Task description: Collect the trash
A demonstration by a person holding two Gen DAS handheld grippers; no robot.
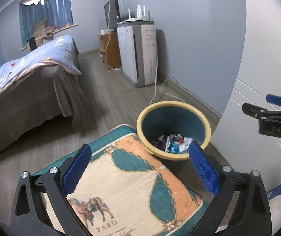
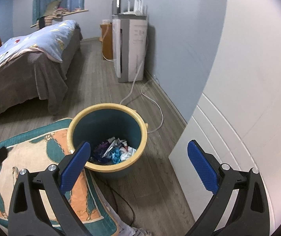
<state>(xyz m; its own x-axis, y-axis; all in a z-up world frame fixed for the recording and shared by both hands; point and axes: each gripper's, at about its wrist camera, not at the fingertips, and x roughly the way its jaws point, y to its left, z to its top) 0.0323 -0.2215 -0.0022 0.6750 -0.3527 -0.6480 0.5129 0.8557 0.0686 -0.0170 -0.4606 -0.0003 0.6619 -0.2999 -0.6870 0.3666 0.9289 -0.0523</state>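
Yellow-rimmed teal bin (image 2: 109, 137) stood on the wooden floor (image 2: 156, 186), touching the patterned cushion (image 1: 132, 186), with crumpled trash (image 2: 114, 151) at its bottom. Left gripper (image 1: 140, 169) and right gripper (image 2: 138, 165) hovered nearby, jaws wide apart, holding nothing.

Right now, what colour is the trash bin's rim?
The trash bin's rim is pale yellow, with a dark teal inside. The right wrist view shows it best.
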